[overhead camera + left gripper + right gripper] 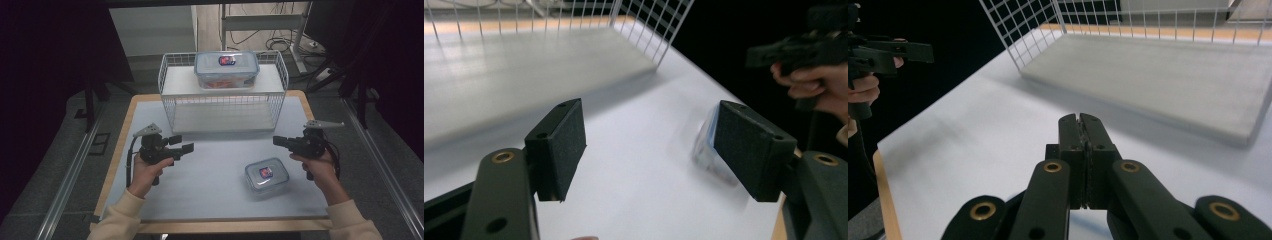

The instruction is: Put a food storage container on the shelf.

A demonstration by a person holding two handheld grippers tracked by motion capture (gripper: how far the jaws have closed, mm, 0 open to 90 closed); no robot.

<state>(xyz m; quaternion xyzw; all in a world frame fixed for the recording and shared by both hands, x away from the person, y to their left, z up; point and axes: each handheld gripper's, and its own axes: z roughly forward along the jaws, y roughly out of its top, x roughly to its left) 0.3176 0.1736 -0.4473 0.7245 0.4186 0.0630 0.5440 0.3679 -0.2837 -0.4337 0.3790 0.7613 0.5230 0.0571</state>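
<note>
Left gripper (651, 145) fingers apart, right gripper (1081, 125) fingers together

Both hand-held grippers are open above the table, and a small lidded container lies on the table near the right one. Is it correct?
Not quite: the right hand-held gripper is shut, its jaws pressed together in the right gripper view. The left hand-held gripper is open, and the small lidded container lies on the table near the right one.

No legible text on either container's lid label (265, 173).
</note>
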